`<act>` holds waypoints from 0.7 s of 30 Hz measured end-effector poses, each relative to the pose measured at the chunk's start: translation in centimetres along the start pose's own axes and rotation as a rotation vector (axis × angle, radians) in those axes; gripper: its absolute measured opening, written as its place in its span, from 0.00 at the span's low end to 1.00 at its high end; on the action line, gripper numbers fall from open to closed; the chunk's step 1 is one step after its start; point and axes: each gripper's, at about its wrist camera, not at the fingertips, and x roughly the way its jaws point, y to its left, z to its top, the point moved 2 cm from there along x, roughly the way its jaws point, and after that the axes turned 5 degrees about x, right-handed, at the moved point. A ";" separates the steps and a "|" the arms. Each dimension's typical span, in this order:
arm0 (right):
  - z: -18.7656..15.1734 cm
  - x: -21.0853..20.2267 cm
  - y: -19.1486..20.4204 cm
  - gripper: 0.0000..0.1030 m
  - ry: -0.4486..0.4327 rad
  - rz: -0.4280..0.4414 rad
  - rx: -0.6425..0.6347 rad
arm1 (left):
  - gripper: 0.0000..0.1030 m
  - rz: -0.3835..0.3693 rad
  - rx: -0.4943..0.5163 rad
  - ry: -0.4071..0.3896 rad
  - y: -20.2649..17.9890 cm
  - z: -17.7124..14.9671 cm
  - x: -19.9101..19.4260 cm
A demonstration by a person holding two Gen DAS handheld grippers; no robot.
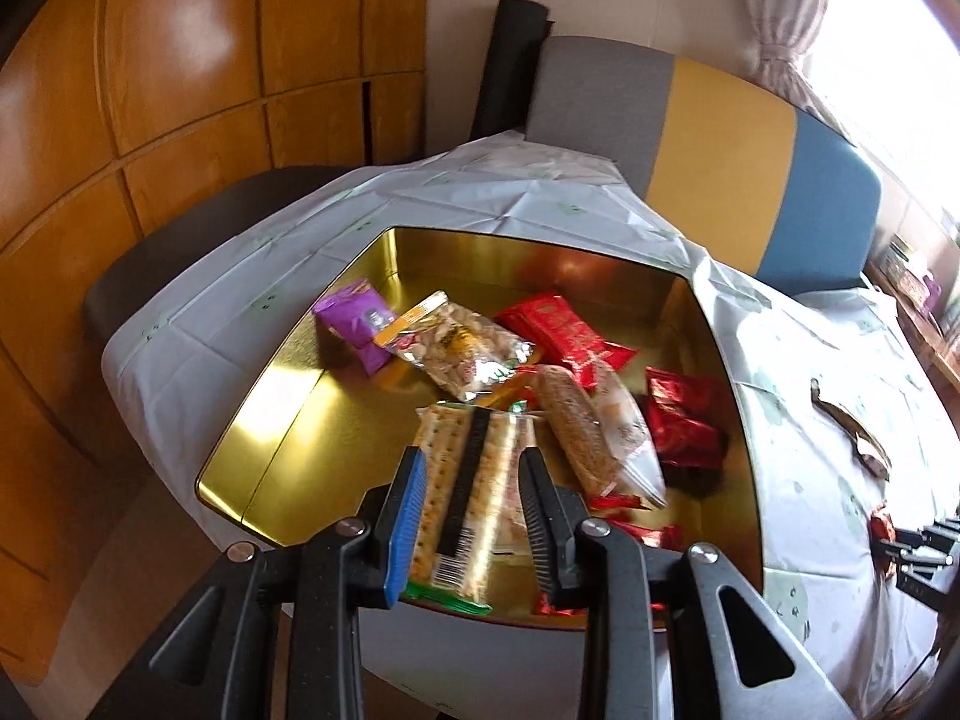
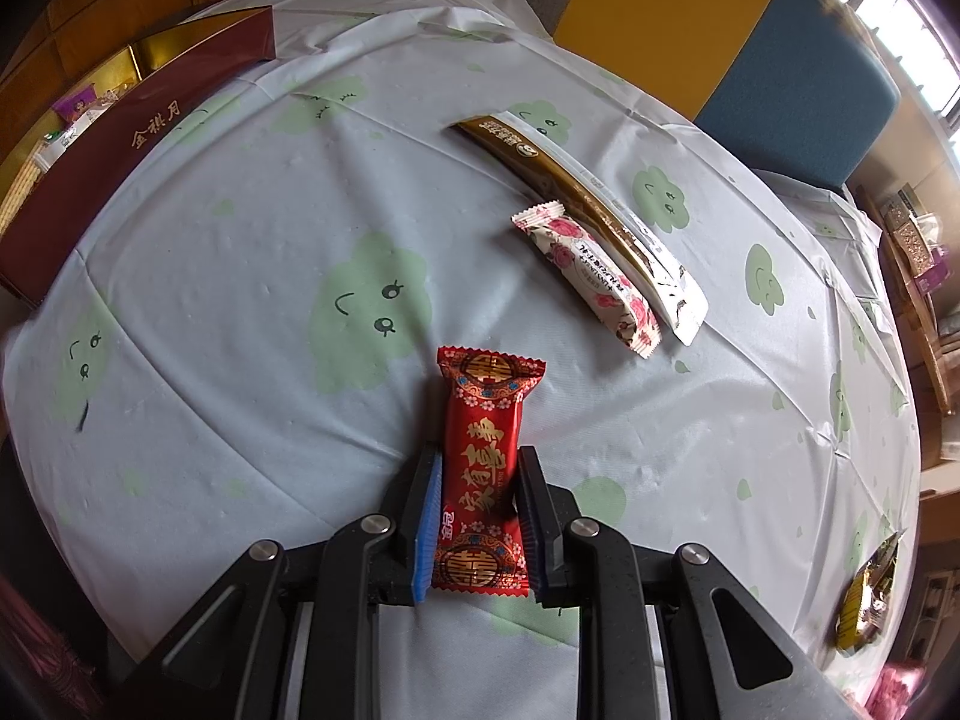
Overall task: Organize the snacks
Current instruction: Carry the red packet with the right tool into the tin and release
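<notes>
My left gripper [image 1: 474, 468] hangs over the gold-lined box [image 1: 288, 420]. A cracker packet [image 1: 465, 480] lies between its fingers, with a gap to the right finger; the jaws stand apart. In the box lie a purple packet [image 1: 354, 321], a nut packet [image 1: 462, 348], red packets [image 1: 564, 333] and a bread-like packet [image 1: 594, 438]. My right gripper [image 2: 480, 480] is shut on a red candy packet [image 2: 483, 474] just above the tablecloth. A floral packet [image 2: 591, 276] and a long brown sachet [image 2: 576, 198] lie on the cloth ahead of it.
The box's maroon outer wall [image 2: 120, 144] stands at the table's far left in the right wrist view. A gold snack packet [image 2: 867, 600] lies at the right table edge. A grey, yellow and blue bench back [image 1: 720, 138] stands behind the table. Wooden panels [image 1: 150, 90] are at left.
</notes>
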 end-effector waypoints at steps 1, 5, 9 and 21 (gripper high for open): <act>0.0 0.0 0.0 0.22 0.000 0.000 -0.001 | 0.31 -0.002 0.011 -0.004 -0.3 0.0 -0.2; 0.0 0.0 0.0 0.22 -0.001 0.000 0.002 | 0.31 -0.009 0.029 -0.014 -1.0 -0.1 -0.7; 0.0 0.0 -0.1 0.22 -0.001 0.000 0.007 | 0.31 -0.019 0.043 -0.017 -1.4 -0.2 -1.0; 0.0 0.1 -0.3 0.22 0.000 -0.001 0.029 | 0.31 -0.030 0.047 -0.020 -1.3 -0.7 -1.2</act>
